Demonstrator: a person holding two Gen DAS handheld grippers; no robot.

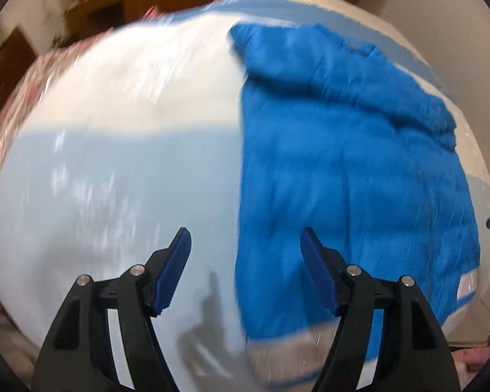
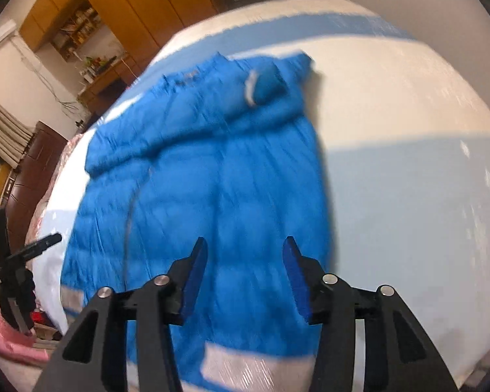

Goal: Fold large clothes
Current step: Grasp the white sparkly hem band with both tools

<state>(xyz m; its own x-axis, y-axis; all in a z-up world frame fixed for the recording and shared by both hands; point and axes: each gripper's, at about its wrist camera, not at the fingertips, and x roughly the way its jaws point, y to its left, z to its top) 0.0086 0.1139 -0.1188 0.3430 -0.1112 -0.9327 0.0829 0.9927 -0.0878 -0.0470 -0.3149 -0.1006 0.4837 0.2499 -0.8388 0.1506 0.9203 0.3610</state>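
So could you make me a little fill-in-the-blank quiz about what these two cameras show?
1. The puffy jacket lying on the bed is ____ in colour.
2. Both the left gripper and the right gripper have their jaws ____.
3. Neither gripper is ____ the jacket.

Missing words: blue; open; holding

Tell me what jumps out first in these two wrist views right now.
The bright blue puffy jacket dominates, spread flat on the white and pale-blue bed, with a sleeve folded across its top. The left gripper hangs open over the jacket's edge; the right gripper is open above its lower half, neither holding cloth. Wooden cabinets stand behind the bed.
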